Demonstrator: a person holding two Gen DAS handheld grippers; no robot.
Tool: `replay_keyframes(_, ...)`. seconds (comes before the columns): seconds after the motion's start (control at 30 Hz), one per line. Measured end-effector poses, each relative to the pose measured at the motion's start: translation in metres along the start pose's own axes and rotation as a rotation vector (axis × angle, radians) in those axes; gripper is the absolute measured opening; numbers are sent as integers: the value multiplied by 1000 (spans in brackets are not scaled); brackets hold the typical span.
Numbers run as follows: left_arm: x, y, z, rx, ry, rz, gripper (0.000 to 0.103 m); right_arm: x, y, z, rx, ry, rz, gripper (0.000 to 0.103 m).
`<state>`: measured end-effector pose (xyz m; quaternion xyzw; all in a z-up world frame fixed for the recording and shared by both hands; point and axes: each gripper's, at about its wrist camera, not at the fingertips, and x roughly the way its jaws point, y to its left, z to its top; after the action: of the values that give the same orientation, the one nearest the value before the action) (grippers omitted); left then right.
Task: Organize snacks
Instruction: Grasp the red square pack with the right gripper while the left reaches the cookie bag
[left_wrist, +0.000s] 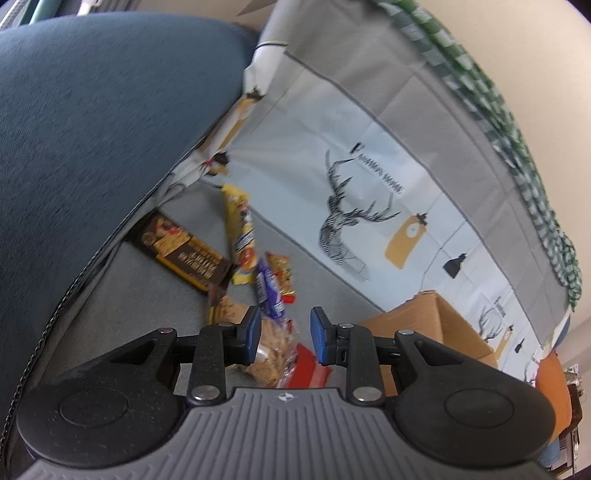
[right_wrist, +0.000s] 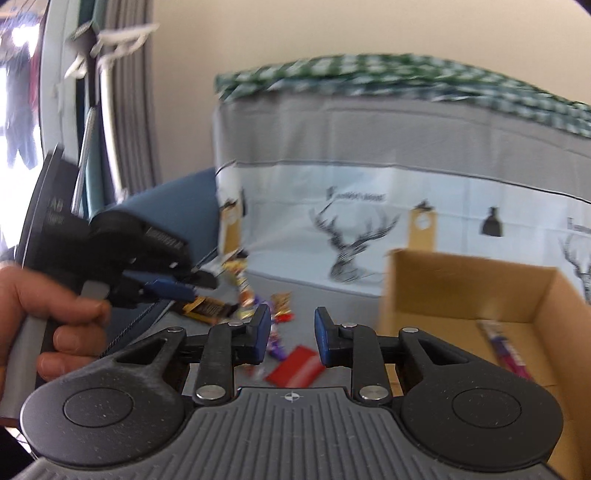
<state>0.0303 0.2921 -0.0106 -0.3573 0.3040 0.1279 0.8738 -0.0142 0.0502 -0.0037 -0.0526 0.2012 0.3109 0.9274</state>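
Grey cloth printed with stag heads (right_wrist: 347, 240) hangs as a backdrop beyond both my grippers, with a green checked cloth (right_wrist: 406, 79) along its top edge. Left of my left gripper a big blue cushion (left_wrist: 92, 129) fills the view, its lower edge coming down over the grey worktop (left_wrist: 155, 295). Ahead and to the right of my right gripper stands an open cardboard box (right_wrist: 469, 288); a long purple-and-pink wrapped snack (right_wrist: 506, 347) lies on its floor. From my left gripper the same box sits just to the right of the right finger. The snacks lie loose on the worktop ahead of both grippers: a dark brown and gold chocolate bar (left_wrist: 184, 254) far ahead to the left, partly under the cushion's edge; a long yellow packet (left_wrist: 242, 236) beside it; a small orange packet (left_wrist: 282, 273) and a purple wrapper (left_wrist: 269, 291) just beyond my left fingertips; a clear bag of brown biscuits (left_wrist: 269, 354) and a red packet (left_wrist: 308, 365) close under them. My left gripper (left_wrist: 284, 334) hangs over the biscuit bag with its blue pads apart, holding nothing. My right gripper (right_wrist: 290, 334) is likewise spread wide and empty, above the red packet. In the right wrist view my left hand (right_wrist: 48, 325) grips its handle to the left.
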Motion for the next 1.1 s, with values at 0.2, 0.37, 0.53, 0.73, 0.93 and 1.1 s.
replay_keyframes(0.2, 10, 3, -3, -5, 31, 40, 32, 68, 23, -10, -22, 134, -132, 28)
replay_keyframes(0.37, 17, 7, -5, -21, 59, 74, 59, 118, 26, -20, -10, 233, -206, 48)
replay_keyframes(0.53, 32, 9, -5, -27, 108, 105, 87, 155, 14, -31, 41, 313, -254, 56)
replay_keyframes(0.73, 60, -3, -8, 49, 190, 104, 101, 174, 2, -40, 102, 361, -217, 67)
replay_keyframes(0.93, 85, -16, -14, 141, 231, 132, 102, 170, 0, -44, 111, 346, -156, 44)
replay_keyframes(1.1, 100, -24, -18, 195, 244, 151, 101, 162, 0, -45, 117, 337, -142, 42)
